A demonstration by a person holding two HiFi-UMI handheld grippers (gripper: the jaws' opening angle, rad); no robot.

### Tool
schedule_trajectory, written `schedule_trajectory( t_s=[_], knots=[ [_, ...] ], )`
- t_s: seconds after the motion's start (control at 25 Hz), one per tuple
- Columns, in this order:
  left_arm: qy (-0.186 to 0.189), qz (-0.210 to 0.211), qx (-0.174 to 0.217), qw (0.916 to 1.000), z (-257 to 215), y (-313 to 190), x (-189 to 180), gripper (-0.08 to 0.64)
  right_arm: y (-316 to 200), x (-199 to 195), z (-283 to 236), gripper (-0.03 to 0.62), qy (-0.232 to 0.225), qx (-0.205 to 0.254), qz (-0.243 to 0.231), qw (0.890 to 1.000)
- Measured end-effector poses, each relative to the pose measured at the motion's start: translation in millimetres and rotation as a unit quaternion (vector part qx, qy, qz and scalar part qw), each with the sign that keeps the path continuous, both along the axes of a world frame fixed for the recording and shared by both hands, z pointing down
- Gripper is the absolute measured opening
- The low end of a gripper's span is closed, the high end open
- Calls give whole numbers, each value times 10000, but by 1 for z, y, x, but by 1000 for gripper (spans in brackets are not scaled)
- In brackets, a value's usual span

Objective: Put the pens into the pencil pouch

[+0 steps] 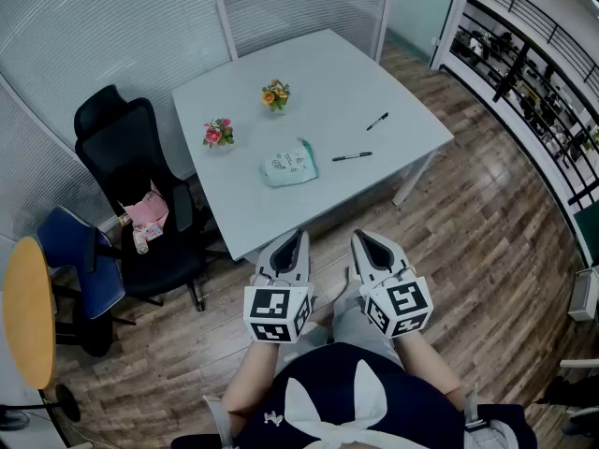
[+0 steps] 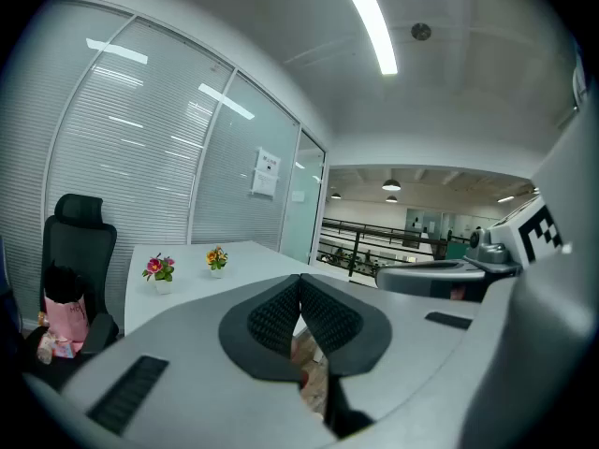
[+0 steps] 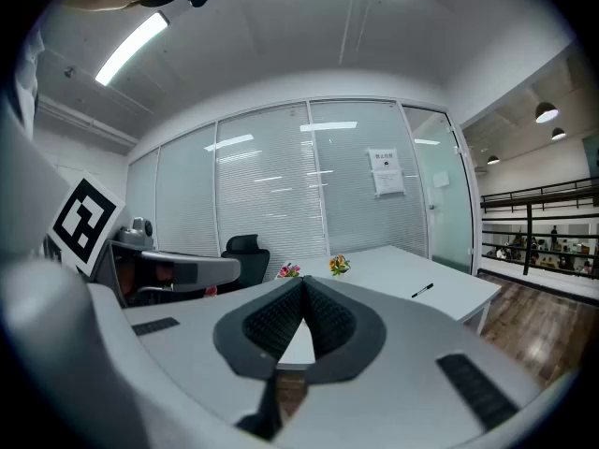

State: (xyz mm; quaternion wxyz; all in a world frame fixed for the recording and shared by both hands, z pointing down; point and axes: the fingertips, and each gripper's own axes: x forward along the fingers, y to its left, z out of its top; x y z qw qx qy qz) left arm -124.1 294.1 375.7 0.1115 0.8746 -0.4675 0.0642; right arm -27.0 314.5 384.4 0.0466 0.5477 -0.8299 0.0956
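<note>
In the head view a pale green pencil pouch (image 1: 289, 166) lies near the middle of the white table (image 1: 318, 82). One black pen (image 1: 352, 156) lies just right of the pouch, a second black pen (image 1: 377, 121) farther back and right. That second pen (image 3: 423, 290) also shows on the table in the right gripper view. Both grippers hover short of the table's near edge, side by side, well apart from pouch and pens. My left gripper (image 1: 293, 241) is shut with nothing in it. My right gripper (image 1: 367, 242) is likewise shut and empty.
Two small flower pots stand on the table: pink flowers (image 1: 218, 133) at the left, orange flowers (image 1: 275, 94) farther back. A black office chair (image 1: 140, 195) holding a pink bag (image 1: 147, 212) stands left of the table, with a blue chair (image 1: 80, 269) and a round yellow table (image 1: 28, 311) beyond. Wood floor lies all around.
</note>
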Motion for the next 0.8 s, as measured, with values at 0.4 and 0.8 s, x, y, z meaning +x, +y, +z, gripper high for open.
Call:
schedule_trajectory(
  t_s=[0.4, 0.8],
  knots=[
    [-40, -30, -150, 9999, 3, -16, 4, 22, -15, 11, 6, 5, -31, -15, -15, 10000],
    [-327, -37, -94, 9994, 7, -41, 5, 26, -38, 24, 11, 82, -61, -102, -200, 9997]
  ],
)
